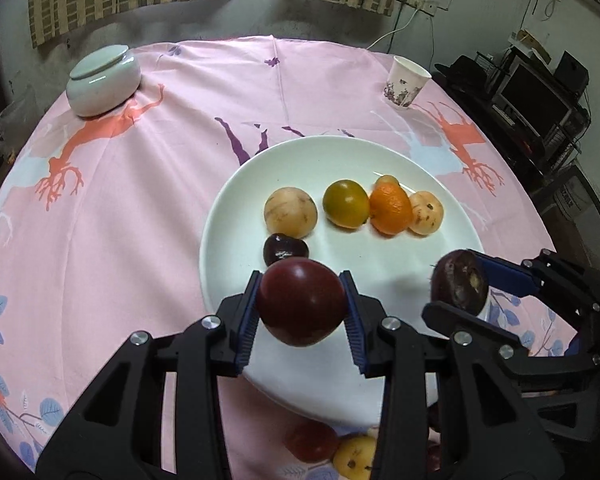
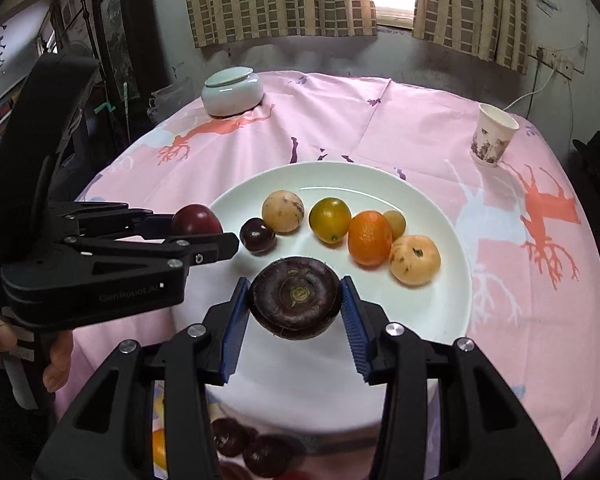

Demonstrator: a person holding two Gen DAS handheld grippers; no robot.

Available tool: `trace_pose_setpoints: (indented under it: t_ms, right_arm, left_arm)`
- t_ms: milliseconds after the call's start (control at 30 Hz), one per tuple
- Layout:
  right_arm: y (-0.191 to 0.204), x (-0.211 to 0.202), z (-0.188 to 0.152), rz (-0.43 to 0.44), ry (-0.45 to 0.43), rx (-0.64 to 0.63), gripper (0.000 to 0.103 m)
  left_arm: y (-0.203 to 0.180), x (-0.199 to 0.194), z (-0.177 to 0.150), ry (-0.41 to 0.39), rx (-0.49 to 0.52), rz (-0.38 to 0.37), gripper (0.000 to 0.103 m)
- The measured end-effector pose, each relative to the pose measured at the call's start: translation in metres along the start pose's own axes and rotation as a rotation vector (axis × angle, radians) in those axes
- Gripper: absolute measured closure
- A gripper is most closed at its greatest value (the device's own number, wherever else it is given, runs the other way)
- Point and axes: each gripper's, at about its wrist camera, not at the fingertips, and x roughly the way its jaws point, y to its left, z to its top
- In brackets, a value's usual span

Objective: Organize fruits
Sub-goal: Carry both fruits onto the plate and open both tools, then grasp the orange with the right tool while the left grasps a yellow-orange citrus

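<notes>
My left gripper [image 1: 302,308] is shut on a dark red plum [image 1: 302,306], held above the near rim of the white plate [image 1: 440,272]. My right gripper [image 2: 294,304] is shut on a dark purple water chestnut [image 2: 294,300], over the plate's [image 2: 440,312] front part. Each gripper shows in the other's view: the right one [image 1: 460,282] with its chestnut [image 1: 458,282], the left one [image 2: 198,224] with its plum [image 2: 196,220]. On the plate lie a tan round fruit [image 1: 290,212], a dark cherry-like fruit [image 1: 284,250], a green-yellow citrus [image 1: 346,204], an orange [image 1: 390,210] and a spotted tan fruit [image 1: 426,214].
A lidded white jar [image 1: 102,80] stands far left and a paper cup [image 1: 406,82] far right on the pink tablecloth [image 1: 140,220]. Loose fruits lie near the front edge: a red one [image 1: 312,440], a yellow one [image 1: 354,460], dark ones [image 2: 268,454]. A hand [image 2: 56,364] holds the left gripper.
</notes>
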Motion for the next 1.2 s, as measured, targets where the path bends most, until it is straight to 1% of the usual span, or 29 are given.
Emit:
trace_pose_setpoints:
  t_ms: [133, 200, 333, 367, 400, 433, 467, 500, 600, 633, 667, 733, 800, 900, 1033, 1133, 1200]
  right_arm:
    - [-0.003, 0.033, 0.012, -0.020, 0.048, -0.029, 0.058]
    - [-0.004, 0.042, 0.014, -0.036, 0.057, -0.036, 0.058]
    - [-0.003, 0.052, 0.016, -0.036, 0.069, -0.054, 0.057]
    - [-0.001, 0.053, 0.016, -0.044, 0.068, -0.070, 0.055]
    - [0.001, 0.052, 0.017, -0.062, 0.062, -0.090, 0.046]
    - [0.004, 0.048, 0.017, -0.095, 0.038, -0.112, 0.036]
    - [0.005, 0.044, 0.017, -0.121, 0.009, -0.126, 0.036]
    - [0.006, 0.037, 0.017, -0.136, -0.008, -0.132, 0.035]
    - [-0.001, 0.014, 0.015, -0.120, -0.003, -0.101, 0.035]
    - [-0.004, 0.002, 0.011, -0.111, -0.007, -0.081, 0.033]
    - [-0.007, -0.010, 0.006, -0.108, -0.007, -0.061, 0.030]
    - [-0.010, -0.035, -0.009, -0.107, -0.003, -0.013, 0.017]
    - [-0.010, -0.061, -0.030, -0.070, -0.007, 0.034, 0.008]
    - [0.000, -0.091, -0.062, -0.039, -0.011, 0.052, 0.008]
    - [0.018, -0.119, -0.106, -0.059, -0.052, 0.058, 0.006]
    - [0.026, -0.125, -0.135, -0.099, -0.067, 0.073, 0.005]
    - [0.024, -0.121, -0.148, -0.112, -0.036, 0.106, 0.005]
  left_arm:
    - [0.008, 0.013, 0.003, 0.011, -0.019, 0.000, 0.064]
    - [0.012, 0.017, 0.005, 0.016, -0.029, -0.006, 0.064]
    - [0.015, 0.021, 0.010, 0.022, -0.045, -0.019, 0.064]
    - [0.016, 0.020, 0.012, 0.017, -0.055, -0.025, 0.058]
    - [0.016, 0.018, 0.014, 0.008, -0.063, -0.033, 0.052]
    - [0.015, 0.015, 0.016, -0.008, -0.069, -0.039, 0.037]
    - [0.014, 0.009, 0.016, -0.026, -0.072, -0.043, 0.032]
    - [0.013, 0.003, 0.017, -0.041, -0.070, -0.046, 0.031]
    - [0.009, -0.023, 0.013, -0.073, -0.055, -0.052, 0.029]
    - [0.008, -0.034, 0.008, -0.089, -0.053, -0.056, 0.024]
    - [0.006, -0.048, 0.002, -0.112, -0.052, -0.063, 0.018]
    - [0.002, -0.075, -0.014, -0.165, -0.047, -0.070, 0.010]
    - [-0.007, -0.098, -0.034, -0.214, -0.025, -0.065, 0.009]
    - [-0.017, -0.121, -0.066, -0.266, -0.003, -0.043, 0.007]
    - [-0.026, -0.131, -0.108, -0.294, 0.003, -0.020, 0.006]
    - [-0.025, -0.128, -0.133, -0.278, 0.006, 0.017, 0.006]
    - [-0.020, -0.124, -0.145, -0.251, -0.002, 0.034, 0.006]
